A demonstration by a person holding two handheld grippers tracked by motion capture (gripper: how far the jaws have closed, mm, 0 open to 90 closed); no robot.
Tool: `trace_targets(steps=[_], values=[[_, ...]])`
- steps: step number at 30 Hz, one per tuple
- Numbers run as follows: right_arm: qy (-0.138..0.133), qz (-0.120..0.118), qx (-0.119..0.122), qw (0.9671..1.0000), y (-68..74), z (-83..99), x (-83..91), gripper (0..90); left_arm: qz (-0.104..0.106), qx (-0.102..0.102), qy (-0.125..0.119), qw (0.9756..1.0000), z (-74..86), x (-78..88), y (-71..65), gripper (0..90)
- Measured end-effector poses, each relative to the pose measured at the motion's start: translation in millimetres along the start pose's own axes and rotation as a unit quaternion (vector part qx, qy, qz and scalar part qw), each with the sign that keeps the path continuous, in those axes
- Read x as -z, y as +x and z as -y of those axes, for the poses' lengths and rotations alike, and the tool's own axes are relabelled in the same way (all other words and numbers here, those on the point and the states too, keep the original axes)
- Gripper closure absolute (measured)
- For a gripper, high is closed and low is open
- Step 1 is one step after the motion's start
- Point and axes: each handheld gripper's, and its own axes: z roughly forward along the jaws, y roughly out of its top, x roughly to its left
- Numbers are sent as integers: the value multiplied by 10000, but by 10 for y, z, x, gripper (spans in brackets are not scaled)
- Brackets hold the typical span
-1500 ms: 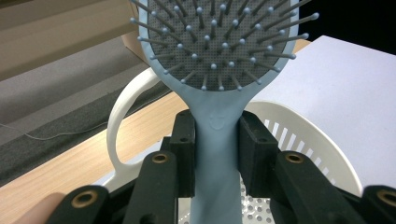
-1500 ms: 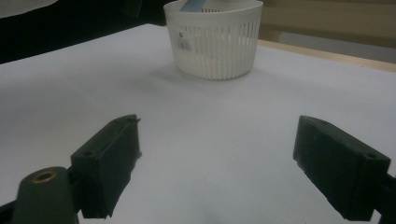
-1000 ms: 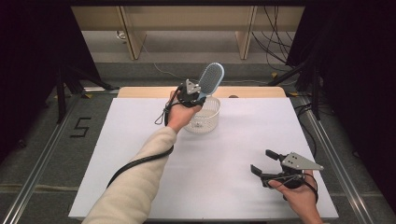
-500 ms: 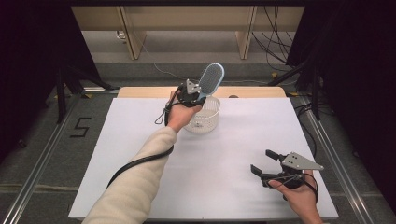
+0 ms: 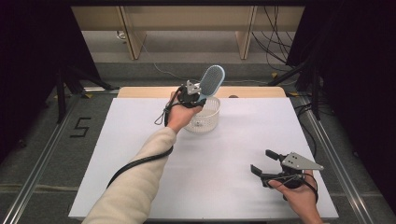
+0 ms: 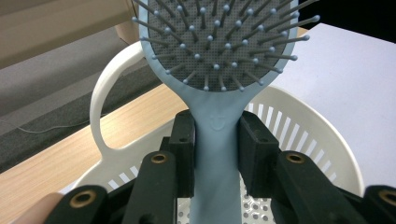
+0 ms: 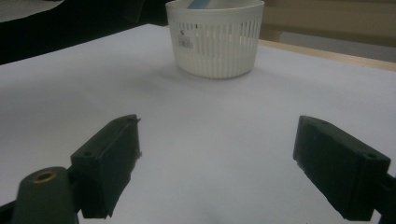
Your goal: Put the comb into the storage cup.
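surface (image 5: 140, 154): white sheet over wood, wooden strip bare at far edge | on it: white slotted basket (image 5: 201, 120), far centre | small dark spot, possibly a hole, on the strip

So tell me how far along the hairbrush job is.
Done: the left gripper has its jaws clamped on the blue hairbrush handle. In hand: the brush hangs over the white basket, handle down. Left: releasing it there. The right gripper waits open near the table's front edge.
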Motion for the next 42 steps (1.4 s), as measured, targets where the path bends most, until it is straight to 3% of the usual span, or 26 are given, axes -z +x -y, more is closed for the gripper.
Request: trace_targets(steps=[6, 7, 11, 18, 24, 35, 42], values=[[-7, 6, 10, 10000, -2, 0, 1, 155, 261, 139, 121, 9995, 31, 2, 6, 627], [-19, 5, -11, 10000, 1, -1, 1, 155, 308, 122, 183, 9993, 35, 1, 8, 574], [-7, 6, 7, 10000, -1, 0, 1, 155, 284, 245, 29, 9993, 11, 63, 53, 483], [13, 6, -1, 10000, 4, -2, 2, 155, 331, 170, -104, 9993, -47, 207, 69, 349], [11, 11, 7, 10000, 5, -1, 0, 155, 584, 251, -38, 9980, -31, 294, 78, 187], [7, 11, -5, 10000, 4, 0, -2, 155, 368, 287, 37, 9989, 97, 494, 124, 13], [-3, 13, -13, 10000, 5, 1, -3, 155, 242, 246, 41, 9994, 244, 700, 207, 0]])
